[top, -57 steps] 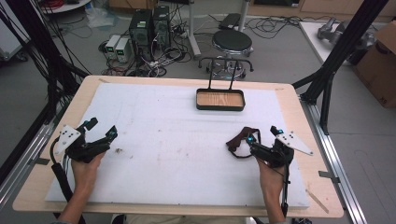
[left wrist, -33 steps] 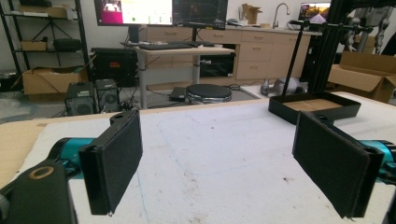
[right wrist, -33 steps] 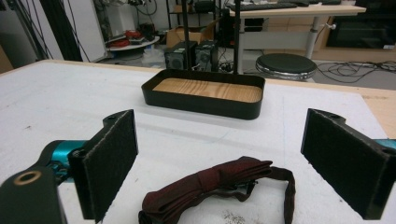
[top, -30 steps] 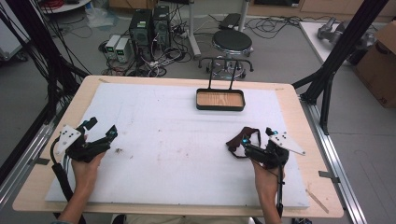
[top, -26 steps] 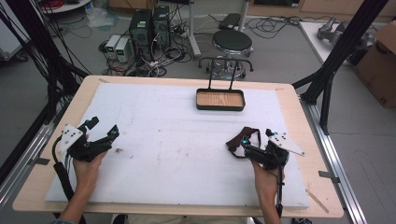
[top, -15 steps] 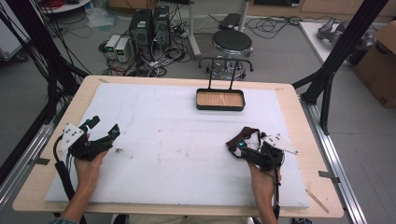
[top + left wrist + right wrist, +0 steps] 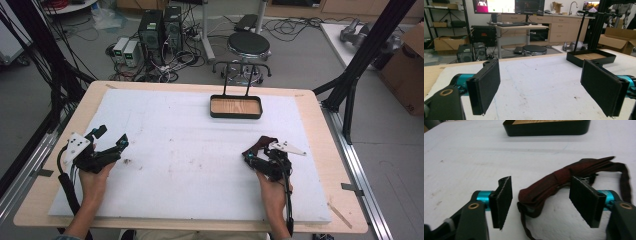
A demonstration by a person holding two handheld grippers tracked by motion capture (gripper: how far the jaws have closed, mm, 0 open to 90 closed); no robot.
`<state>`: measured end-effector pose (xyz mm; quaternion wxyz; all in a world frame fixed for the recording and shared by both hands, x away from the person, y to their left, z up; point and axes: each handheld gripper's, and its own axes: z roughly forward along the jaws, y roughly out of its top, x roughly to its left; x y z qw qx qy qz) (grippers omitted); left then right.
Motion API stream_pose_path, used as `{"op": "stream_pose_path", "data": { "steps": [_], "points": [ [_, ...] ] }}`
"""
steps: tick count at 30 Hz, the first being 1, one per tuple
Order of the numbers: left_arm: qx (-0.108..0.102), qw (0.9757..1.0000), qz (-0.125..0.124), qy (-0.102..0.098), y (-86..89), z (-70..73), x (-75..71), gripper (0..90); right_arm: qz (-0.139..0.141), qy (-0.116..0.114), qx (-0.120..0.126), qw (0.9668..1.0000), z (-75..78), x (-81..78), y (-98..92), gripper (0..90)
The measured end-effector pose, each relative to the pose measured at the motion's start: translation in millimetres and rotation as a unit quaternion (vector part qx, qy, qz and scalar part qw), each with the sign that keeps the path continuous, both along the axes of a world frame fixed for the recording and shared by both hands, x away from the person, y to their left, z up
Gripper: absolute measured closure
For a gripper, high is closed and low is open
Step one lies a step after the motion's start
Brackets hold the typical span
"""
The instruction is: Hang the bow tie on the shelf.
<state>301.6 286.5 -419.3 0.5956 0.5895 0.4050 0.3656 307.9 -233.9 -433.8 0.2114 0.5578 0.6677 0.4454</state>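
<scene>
— White foam sheet [image 7: 190, 150] covers almost all of the wooden desk [image 7: 320, 115], and behind it on the floor stand a round black stool [image 7: 248, 44] and some computer boxes [image 7: 160, 27]. Where are your hands now?

— Both forearms come from the near edge. My left hand [image 7: 95, 177] holds the left gripper [image 7: 111, 141] near the left border of the sheet, pointing forward and a little to the right. My right hand [image 7: 272, 187] holds the right gripper [image 7: 257, 150] on the right side, low over the sheet.

— How do the fingers stand?

— On the left they are spread wide, with only bare foam between them. On the right they are also spread, and a dark red strap [image 7: 564, 178] lies between them, but I cannot tell if the pads [image 7: 502, 200] touch it.

— What is this strap like?

— It looks like soft woven cloth, folded in a thick bundle, with a thin loop going out at one side. It lies flat on the foam, near the right edge.

— And other things?

— A shallow black tray [image 7: 236, 114] with rounded corners and a light wood bottom stands at the far middle of the sheet, well apart from both grippers. The foam has small brown marks and scratches. The pads are flat black rectangles on turquoise metal cylinders.
</scene>
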Motion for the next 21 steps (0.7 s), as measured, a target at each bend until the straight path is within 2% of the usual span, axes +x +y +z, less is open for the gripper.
{"op": "stream_pose_path", "data": {
  "steps": [3,4,9,12,14,17,18,20,21],
  "points": [
    [-0.001,1.0,0.002,0.0,0.6,0.2,-0.9,16.6,0.001,0.009,0.0,1.0,-1.4,3.9,3.4,39.5],
    [-0.002,1.0,0.003,-0.002,0.6,0.3,-1.5,16.6,-0.003,0.027,0.004,0.9996,-4.2,8.6,6.4,41.9],
    [0.001,1.0,0.004,0.0,1.5,-0.5,-2.8,16.6,-0.009,0.039,0.006,0.9992,-6.5,13.4,6.0,46.8],
    [0.001,1.0,0.006,-0.001,2.1,-0.4,-3.6,16.6,-0.011,0.054,0.027,0.9981,-9.0,16.2,2.3,53.5],
    [0.001,1.0,0.006,-0.001,2.0,-0.4,-3.8,16.6,-0.01,0.056,0.031,0.9979,-9.4,16.5,1.9,55.3],
    [0.002,1.0,0.006,-0.002,1.7,-0.2,-3.9,16.6,-0.011,0.061,0.034,0.9975,-10.4,17.4,1.1,64.4],
    [0.002,1.0,0.005,-0.002,1.5,-0.4,-3.6,16.6,-0.011,0.063,0.037,0.9973,-11.1,17.8,1.0,70.1],
    [0.001,1.0,0.005,-0.002,1.3,-0.6,-3.1,16.6,-0.01,0.065,0.039,0.9971,-11.2,18.0,1.2,72.7],
    [0.0,1.0,0.005,-0.003,1.0,-0.7,-2.8,16.7,-0.009,0.066,0.041,0.9969,-11.2,17.7,2.0,77.3]
  ]
}}
